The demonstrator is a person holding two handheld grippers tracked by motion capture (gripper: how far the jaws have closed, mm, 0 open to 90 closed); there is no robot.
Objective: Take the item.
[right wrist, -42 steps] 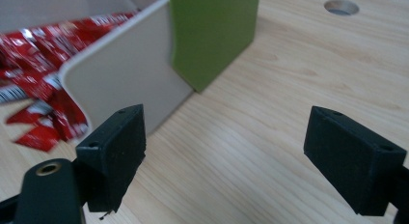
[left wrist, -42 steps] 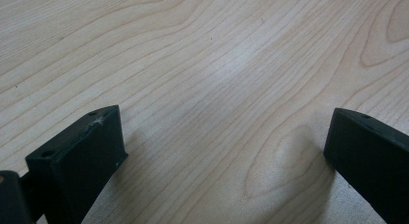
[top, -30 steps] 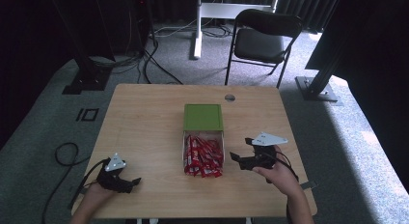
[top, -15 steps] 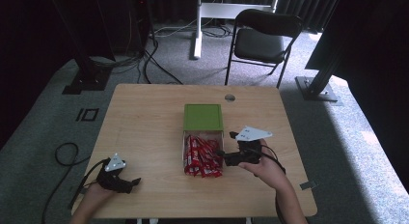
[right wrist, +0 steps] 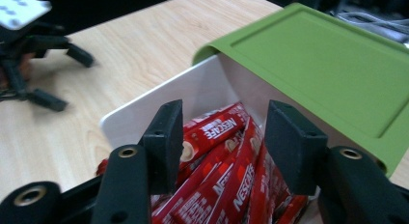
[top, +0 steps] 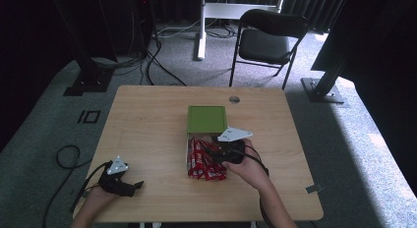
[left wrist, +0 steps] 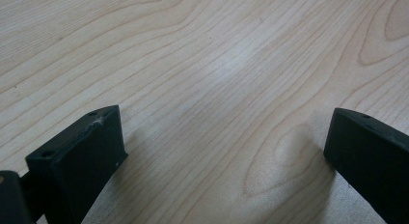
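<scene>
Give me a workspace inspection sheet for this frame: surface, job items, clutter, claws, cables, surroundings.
Surface: wooden table, round grommet hole near the far edge.
Job's things: white box full of red Nescafe sticks; green lid lies at its far end.
Clutter: nothing seen.
Claws: left claw open, resting low over bare table; right claw over the sticks, jaws just been closing, pads not yet pressing on any.
Cables: one trails off each claw; a loop on the floor at left.
Surroundings: folding chair, carpet, stand bases.

Wooden table (top: 147, 125) with white box (right wrist: 193, 91), perhaps resting left claw (top: 132, 187)
</scene>
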